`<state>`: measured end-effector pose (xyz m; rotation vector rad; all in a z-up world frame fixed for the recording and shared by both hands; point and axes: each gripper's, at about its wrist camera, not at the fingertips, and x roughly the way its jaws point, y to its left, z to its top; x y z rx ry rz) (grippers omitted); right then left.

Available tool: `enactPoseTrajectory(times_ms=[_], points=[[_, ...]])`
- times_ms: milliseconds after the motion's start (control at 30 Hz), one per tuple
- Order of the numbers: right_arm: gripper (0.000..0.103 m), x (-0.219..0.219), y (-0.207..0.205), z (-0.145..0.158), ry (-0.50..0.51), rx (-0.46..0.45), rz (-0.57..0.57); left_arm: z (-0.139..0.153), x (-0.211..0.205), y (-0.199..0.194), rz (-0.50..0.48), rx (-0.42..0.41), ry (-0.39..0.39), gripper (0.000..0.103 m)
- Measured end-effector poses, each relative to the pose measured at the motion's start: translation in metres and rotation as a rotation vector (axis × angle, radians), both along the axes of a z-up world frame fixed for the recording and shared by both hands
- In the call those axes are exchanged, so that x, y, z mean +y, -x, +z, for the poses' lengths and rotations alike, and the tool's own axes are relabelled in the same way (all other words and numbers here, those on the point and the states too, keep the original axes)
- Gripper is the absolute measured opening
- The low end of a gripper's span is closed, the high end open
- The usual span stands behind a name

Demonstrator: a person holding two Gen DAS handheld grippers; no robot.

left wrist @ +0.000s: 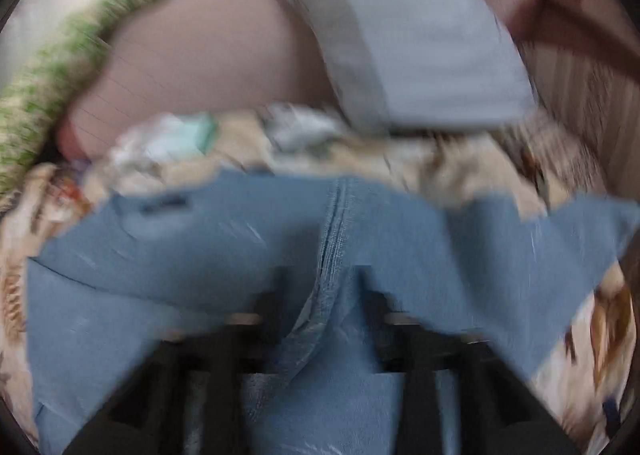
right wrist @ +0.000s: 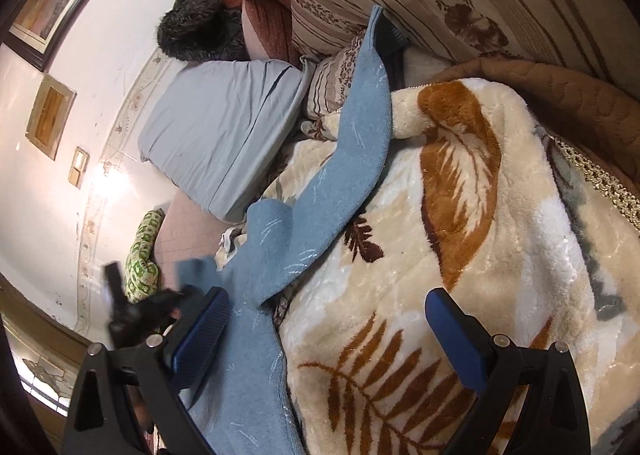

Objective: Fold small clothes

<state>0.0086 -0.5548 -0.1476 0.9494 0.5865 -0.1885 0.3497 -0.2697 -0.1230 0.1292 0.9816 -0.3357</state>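
Low in the left wrist view, the left tongs [left wrist: 320, 295] stand parted astride the blue garment's [left wrist: 224, 239] seam, pads not pressing; pinch the seam squarely before lifting. The right tongs [right wrist: 326, 327] gape empty above the leaf-patterned blanket [right wrist: 500, 215]. Farther up, a grey pillow [right wrist: 216, 127] crowds the cloth.

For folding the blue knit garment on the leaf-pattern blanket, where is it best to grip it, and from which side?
Probably the far narrow end of the blue knit garment near the grey pillow. It lies flat on the fleecy leaf-pattern blanket, so come from above and pinch its free edge.
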Motion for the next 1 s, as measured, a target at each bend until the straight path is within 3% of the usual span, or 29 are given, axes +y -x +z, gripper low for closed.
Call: enactPoseTrajectory(times_ms=[33, 67, 133, 267, 433, 500, 567, 600, 700, 733, 800, 867, 1000], points=[[0.1, 0.0, -0.002, -0.001, -0.007, 0.002, 0.008, -0.005, 0.002, 0.001, -0.005, 0.023, 0.001, 0.079], [0.1, 0.001, -0.003, -0.003, -0.015, 0.007, 0.015, -0.007, 0.005, 0.002, -0.009, 0.041, 0.0, 0.084], [0.1, 0.003, -0.005, -0.006, -0.022, 0.02, 0.025, -0.001, 0.015, 0.006, -0.032, 0.063, 0.013, 0.084], [0.1, 0.002, -0.005, -0.005, -0.014, 0.017, 0.013, 0.026, 0.055, 0.023, -0.03, 0.015, 0.075, 0.086], [0.1, -0.013, -0.002, -0.012, -0.092, 0.022, -0.021, 0.031, 0.138, 0.041, 0.116, -0.052, 0.062, 0.096], [0.1, -0.022, -0.001, -0.011, -0.114, 0.019, -0.034, 0.015, 0.158, 0.037, 0.186, 0.021, 0.075, 0.096], [0.1, -0.033, -0.01, -0.008, -0.116, 0.015, -0.022, -0.002, 0.162, 0.036, 0.189, 0.089, 0.098, 0.096], [0.1, -0.039, -0.017, -0.007, -0.115, 0.02, -0.012, -0.011, 0.157, 0.038, 0.169, 0.099, 0.069, 0.096], [0.1, -0.067, -0.053, -0.006, -0.119, 0.043, 0.017, -0.05, 0.14, 0.039, 0.138, 0.119, -0.116, 0.096], [0.1, -0.079, -0.065, -0.005, -0.113, 0.055, 0.007, -0.063, 0.14, 0.039, 0.153, 0.155, -0.142, 0.097], [0.1, -0.101, -0.082, -0.001, -0.092, 0.069, -0.045, -0.063, 0.144, 0.048, 0.169, 0.095, -0.107, 0.098], [0.1, -0.118, -0.097, 0.006, -0.043, 0.071, -0.075, -0.063, 0.146, 0.052, 0.158, 0.098, -0.096, 0.098], [0.1, -0.144, -0.125, 0.023, 0.127, 0.128, -0.148, -0.055, 0.159, 0.061, 0.151, 0.097, -0.016, 0.098]])
